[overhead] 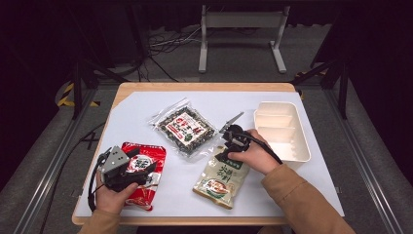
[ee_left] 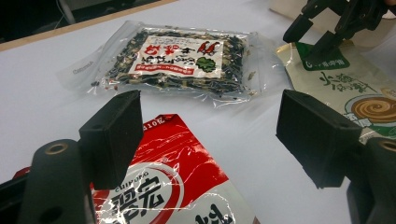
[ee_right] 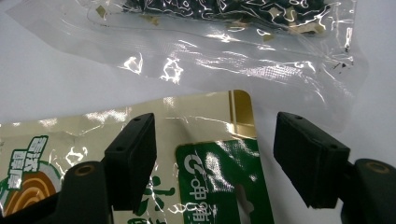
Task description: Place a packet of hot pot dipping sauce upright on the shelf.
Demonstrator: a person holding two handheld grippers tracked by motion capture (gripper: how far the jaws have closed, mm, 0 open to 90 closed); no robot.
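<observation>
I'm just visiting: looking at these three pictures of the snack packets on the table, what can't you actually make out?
- Red packet: in the high view the left gripper and hand cover its left part; the left gripper view cuts off its lower half.
- Beige packet: the right gripper view's bottom edge cuts it off.
- Clear packet: label print too small to read.
- White tray: too pale to tell contents.

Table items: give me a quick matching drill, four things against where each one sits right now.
Things:
1. red packet
2. clear bag of dark mix
3. beige and green pouch
4. white tray

Places:
A. right side of the table, divided into compartments
B. middle of the table, between the other packs
C. under the open left gripper
D. top edge below the open right gripper

Pairs: 1-C, 2-B, 3-D, 4-A
</observation>
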